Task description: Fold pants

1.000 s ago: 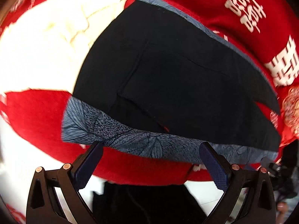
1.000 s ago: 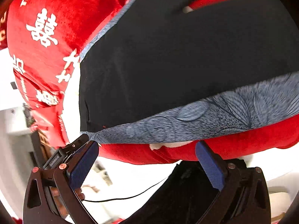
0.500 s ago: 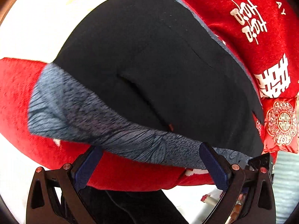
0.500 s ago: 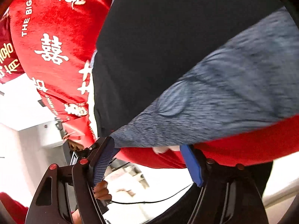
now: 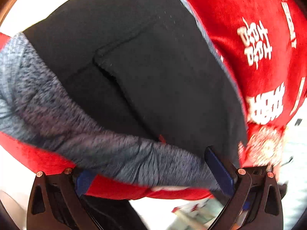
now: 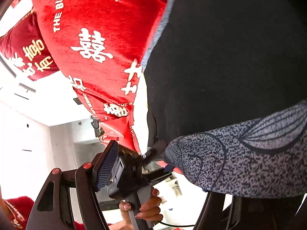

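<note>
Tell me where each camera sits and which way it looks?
Left wrist: on the left gripper, looking down along its fingers at black pants on a red blanket.
Right wrist: on the right gripper, facing the waistband end between jaws that just closed partway; a hand holding the left gripper shows.
Both share pants, waistband, blanket.

You are looking at a plush red cover printed with white Chinese characters (image 5: pixel 255 44) (the words "THE BIGDA" show in the right wrist view) spread over the work surface. Beyond its edge stand plain white cabinet fronts (image 6: pixel 25 134) in bright, even light. A darker red cushion with gold lettering (image 6: pixel 25 51) sits further back.
</note>
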Available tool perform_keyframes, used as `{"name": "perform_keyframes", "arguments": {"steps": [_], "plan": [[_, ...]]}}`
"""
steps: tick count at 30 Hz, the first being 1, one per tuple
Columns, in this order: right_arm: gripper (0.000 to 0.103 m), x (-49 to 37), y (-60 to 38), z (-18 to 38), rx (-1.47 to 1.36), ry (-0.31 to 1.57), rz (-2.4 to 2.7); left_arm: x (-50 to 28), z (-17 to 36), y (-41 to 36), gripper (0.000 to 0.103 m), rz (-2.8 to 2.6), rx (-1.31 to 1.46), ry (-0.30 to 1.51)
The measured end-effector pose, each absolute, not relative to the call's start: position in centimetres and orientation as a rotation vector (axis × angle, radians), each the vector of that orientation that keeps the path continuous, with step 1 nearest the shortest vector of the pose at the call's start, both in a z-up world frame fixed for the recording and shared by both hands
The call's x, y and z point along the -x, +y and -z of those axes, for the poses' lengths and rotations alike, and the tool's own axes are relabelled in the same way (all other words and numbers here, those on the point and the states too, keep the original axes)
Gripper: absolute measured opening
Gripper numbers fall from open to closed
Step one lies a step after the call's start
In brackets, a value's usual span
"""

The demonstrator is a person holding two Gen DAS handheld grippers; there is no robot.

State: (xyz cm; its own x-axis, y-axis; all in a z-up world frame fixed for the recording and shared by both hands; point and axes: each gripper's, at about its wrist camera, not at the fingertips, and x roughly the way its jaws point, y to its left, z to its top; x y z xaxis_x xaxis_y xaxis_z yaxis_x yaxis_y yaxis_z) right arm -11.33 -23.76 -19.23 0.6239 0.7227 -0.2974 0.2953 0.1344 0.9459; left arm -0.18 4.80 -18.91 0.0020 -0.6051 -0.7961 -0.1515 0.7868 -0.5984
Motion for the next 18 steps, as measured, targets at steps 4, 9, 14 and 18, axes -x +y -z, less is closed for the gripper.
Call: {"name": "perform_keyframes", "arguments": {"steps": [4, 9, 14, 18], "plan": [[0.075, 12.1, -23.9, 20.3, -1.424, 0.977, -0.33, -1.5, 18.1, 5.5, 0.085, 0.353, 0.653, 1.499], [0.063, 15.4, -26.0, 22.6, -1.499, 0.972, -0.162, -2.1, 17.8, 5.5, 0.051, 0.383, 0.487, 1.51], [0.008, 18.7, -27.8, 25.8, -1.725, 0.925, -0.025, -2.1, 18.0, 5.8, 0.037, 0.4, 0.419, 1.522], [0.006, 18.4, -28.8, 21.2, -1.577, 0.971, 0.016, -2.7, 16.0, 5.7, 0.03, 0.418, 0.38, 1.511]]}}
